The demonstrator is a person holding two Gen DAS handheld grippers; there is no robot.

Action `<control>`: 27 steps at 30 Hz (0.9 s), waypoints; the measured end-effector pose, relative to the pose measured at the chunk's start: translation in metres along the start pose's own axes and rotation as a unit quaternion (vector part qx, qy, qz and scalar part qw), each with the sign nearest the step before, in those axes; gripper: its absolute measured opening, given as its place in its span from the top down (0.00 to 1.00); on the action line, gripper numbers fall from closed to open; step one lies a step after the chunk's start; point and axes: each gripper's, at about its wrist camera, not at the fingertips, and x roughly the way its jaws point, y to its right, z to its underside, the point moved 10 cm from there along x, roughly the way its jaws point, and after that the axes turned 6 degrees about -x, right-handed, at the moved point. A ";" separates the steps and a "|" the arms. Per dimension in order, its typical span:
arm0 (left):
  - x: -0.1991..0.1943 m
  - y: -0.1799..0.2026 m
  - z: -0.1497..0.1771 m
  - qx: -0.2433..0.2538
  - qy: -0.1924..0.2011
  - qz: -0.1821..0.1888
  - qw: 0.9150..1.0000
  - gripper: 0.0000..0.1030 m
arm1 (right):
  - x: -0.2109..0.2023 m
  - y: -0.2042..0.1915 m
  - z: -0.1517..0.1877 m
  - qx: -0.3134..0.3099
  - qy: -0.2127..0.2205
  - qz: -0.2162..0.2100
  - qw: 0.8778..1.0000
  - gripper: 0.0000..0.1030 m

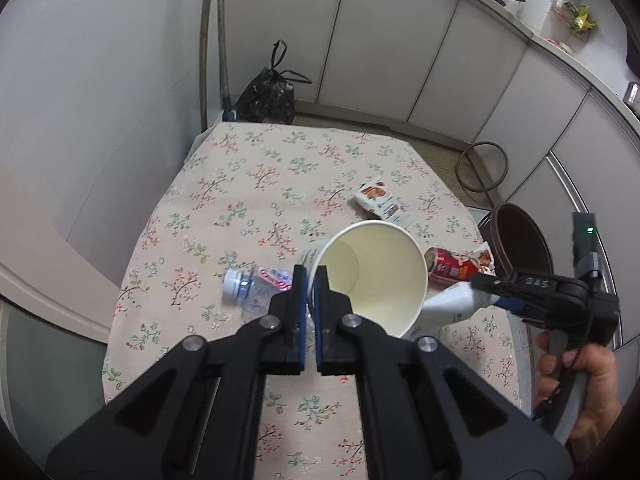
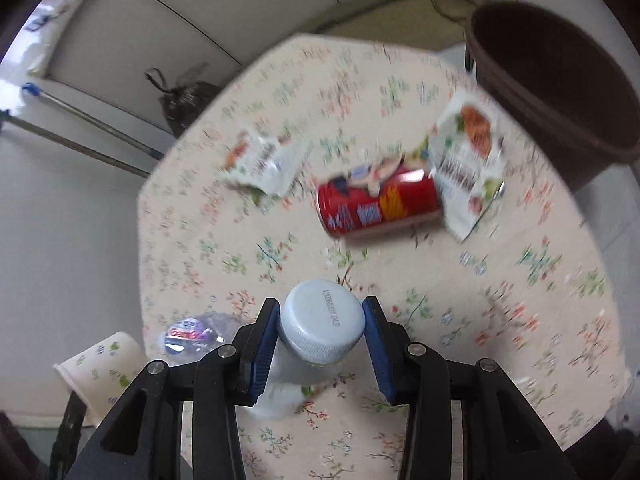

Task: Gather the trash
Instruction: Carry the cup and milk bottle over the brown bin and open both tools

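Observation:
My left gripper (image 1: 311,280) is shut on the rim of a white paper cup (image 1: 376,276), held above the floral table (image 1: 248,184); the cup also shows in the right wrist view (image 2: 100,364). My right gripper (image 2: 323,312) is shut on a white bottle with a pale blue cap (image 2: 322,320); the bottle also shows in the left wrist view (image 1: 452,304). On the table lie a crushed clear bottle (image 1: 256,284), a red can (image 2: 380,204) and two snack wrappers (image 2: 468,160) (image 2: 260,160). A brown bin (image 2: 556,80) stands past the table's right edge.
A tied black bag (image 1: 268,96) and pole handles (image 1: 206,44) stand by the wall beyond the table. White cabinets (image 1: 400,40) run along the back. A wire ring (image 1: 482,166) lies on the floor near the bin (image 1: 520,240).

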 end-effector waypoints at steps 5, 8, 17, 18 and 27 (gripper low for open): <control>0.003 0.036 -0.001 0.017 0.002 0.015 1.000 0.97 | -0.046 0.014 -0.019 -0.032 0.041 -0.010 0.999 0.58; 0.001 0.065 -0.003 0.036 0.011 0.025 0.999 0.96 | -0.075 0.022 -0.030 -0.049 0.063 -0.016 0.997 0.58; -0.001 0.168 -0.008 0.116 0.040 0.057 0.991 0.96 | -0.158 0.068 -0.077 -0.078 0.149 0.007 0.986 0.58; 0.000 0.176 -0.008 0.127 0.041 0.060 0.989 0.96 | -0.165 0.077 -0.082 -0.079 0.159 0.015 0.984 0.59; 0.048 0.295 0.006 0.190 0.020 0.114 0.975 0.96 | -0.217 0.171 -0.136 -0.058 0.230 0.098 0.966 0.59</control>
